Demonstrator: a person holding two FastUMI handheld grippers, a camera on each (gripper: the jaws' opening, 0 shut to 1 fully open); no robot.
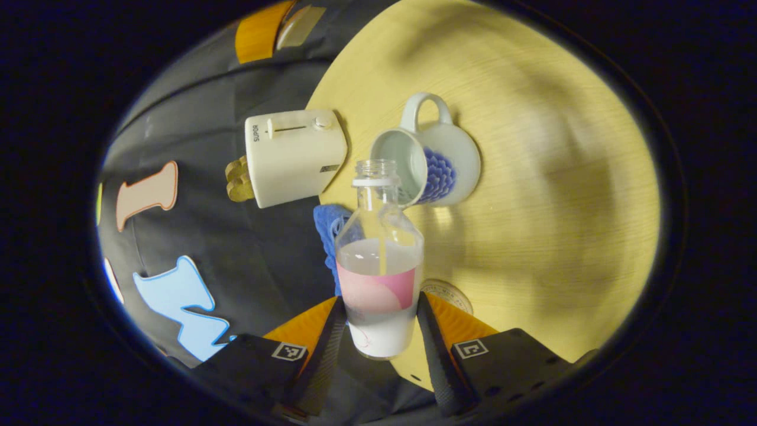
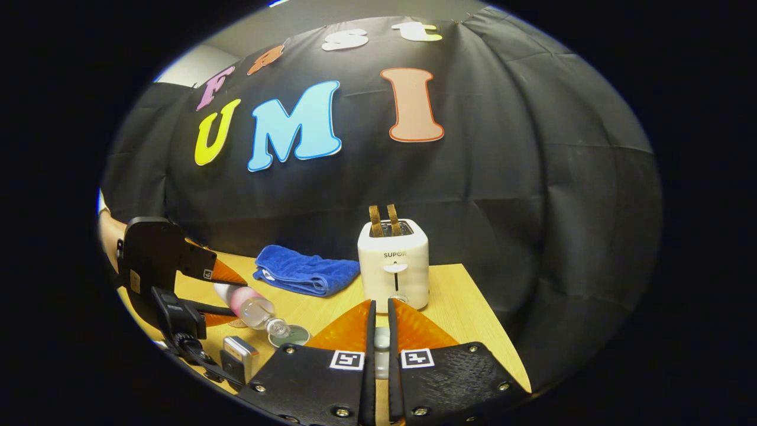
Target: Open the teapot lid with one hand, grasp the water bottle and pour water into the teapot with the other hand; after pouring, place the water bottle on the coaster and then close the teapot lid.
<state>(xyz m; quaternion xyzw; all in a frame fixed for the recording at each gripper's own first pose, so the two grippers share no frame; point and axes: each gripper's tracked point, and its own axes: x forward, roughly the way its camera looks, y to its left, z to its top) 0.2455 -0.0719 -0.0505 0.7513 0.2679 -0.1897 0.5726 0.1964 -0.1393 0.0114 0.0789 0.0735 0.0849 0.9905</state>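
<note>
Bottle [image 1: 379, 260] tipped over the teapot [image 1: 426, 160], clamped in left tool [image 1: 378, 331]; right tool [image 2: 381, 343] pinches the lid [image 2: 382, 349].

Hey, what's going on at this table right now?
A person is pouring from a water bottle held in the left hand-held gripper, tipped with its open mouth over the teapot on the wooden table. The right hand-held gripper is closed on a small pale object, probably the teapot lid, held off to the side. A toaster and a blue towel sit behind. The coaster lies beside the bottle.
</note>
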